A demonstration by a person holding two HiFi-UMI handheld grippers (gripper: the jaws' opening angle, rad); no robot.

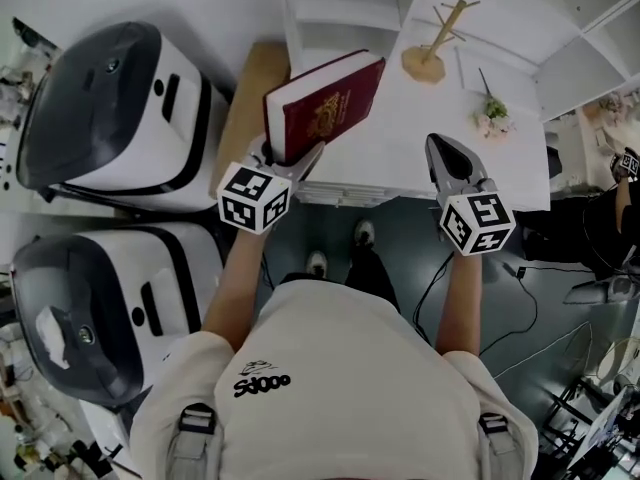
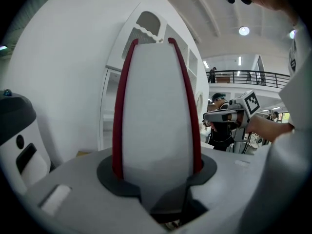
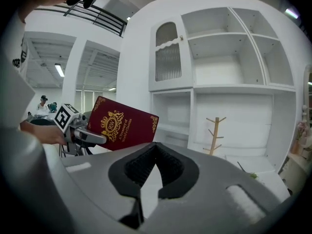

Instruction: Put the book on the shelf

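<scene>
Maroon book [image 1: 325,108], pinched by the left tongs [image 1: 288,156] above the desk [image 1: 400,138] edge, looks mid-carry, right tongs [image 1: 438,146] pressed together empty; next it needs lifting toward the white shelf [image 1: 345,13] at 12 o'clock.

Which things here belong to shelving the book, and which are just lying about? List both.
For the job: maroon book; left claw, shut on it; white shelf unit.

Lying about: wooden branch stand; flower sprig; two white-and-grey machines; right claw, shut and empty.
</scene>
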